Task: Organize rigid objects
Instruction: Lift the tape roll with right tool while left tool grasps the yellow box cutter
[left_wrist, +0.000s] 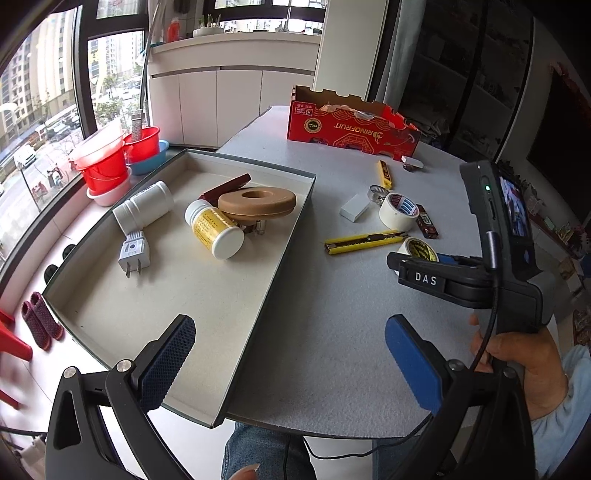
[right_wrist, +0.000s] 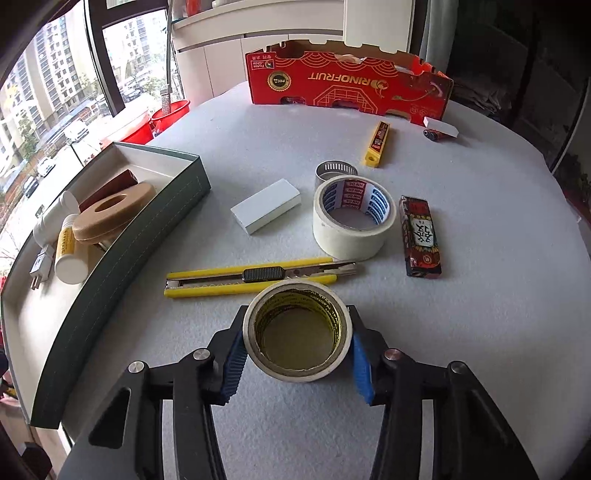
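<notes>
The right gripper clamps one cream tape roll with yellow "MINGPAI" lettering inside, just before the yellow snap-off knife; a second, larger tape roll, perhaps "HM DE", lies beyond the knife. The left gripper hangs open.

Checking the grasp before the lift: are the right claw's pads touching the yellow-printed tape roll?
Touching. In the right wrist view both blue pads of the right claw press against opposite sides of the tape roll, no gap visible.
</notes>
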